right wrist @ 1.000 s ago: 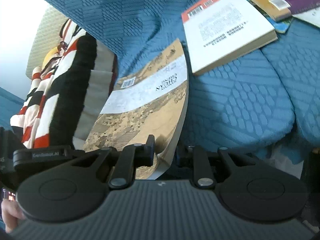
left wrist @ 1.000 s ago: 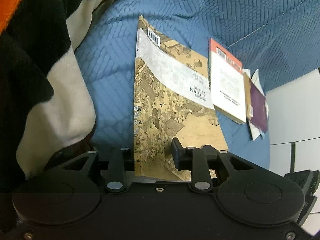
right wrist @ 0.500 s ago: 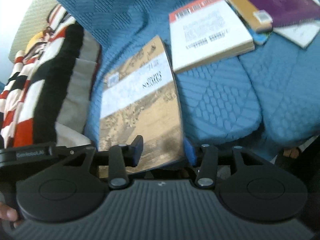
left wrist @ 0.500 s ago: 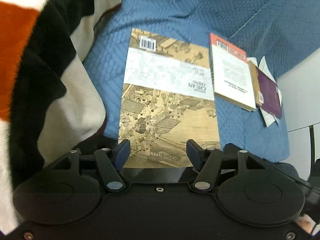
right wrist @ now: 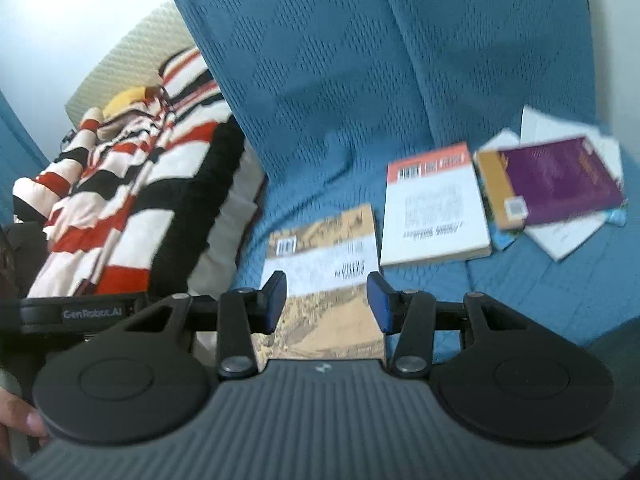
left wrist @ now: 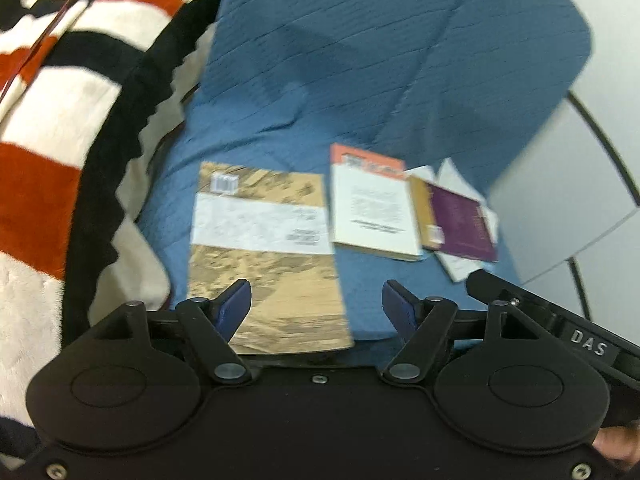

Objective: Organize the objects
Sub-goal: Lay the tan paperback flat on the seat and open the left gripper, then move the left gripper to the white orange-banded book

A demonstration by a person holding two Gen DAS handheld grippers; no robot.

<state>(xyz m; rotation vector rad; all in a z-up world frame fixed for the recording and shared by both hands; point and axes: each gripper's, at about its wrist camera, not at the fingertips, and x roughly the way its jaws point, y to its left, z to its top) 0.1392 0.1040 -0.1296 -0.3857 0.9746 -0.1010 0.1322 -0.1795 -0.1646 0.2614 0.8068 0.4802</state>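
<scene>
A tan illustrated book (left wrist: pixel 272 248) (right wrist: pixel 332 276) lies flat on the blue sofa seat (left wrist: pixel 360 80), back cover up. To its right lies a white book with an orange top band (left wrist: pixel 372 208) (right wrist: pixel 434 208), then a purple book (left wrist: pixel 460 220) (right wrist: pixel 560 180) on loose white papers. My left gripper (left wrist: pixel 316 300) hangs above the tan book's near end with its jaws opening and nothing between the pads. My right gripper (right wrist: pixel 326 296) hovers over the same book, open and empty.
A striped red, black and cream blanket (left wrist: pixel 60 140) (right wrist: pixel 132 200) is heaped on the sofa's left side. The blue backrest (right wrist: pixel 360 60) rises behind the books. A pale floor (left wrist: pixel 580 200) lies off the sofa's right edge. The other gripper's body (left wrist: pixel 560 320) shows at lower right.
Both grippers let go of the tan book, which dropped flat onto the seat. Both have lifted away from it and their jaws have widened.
</scene>
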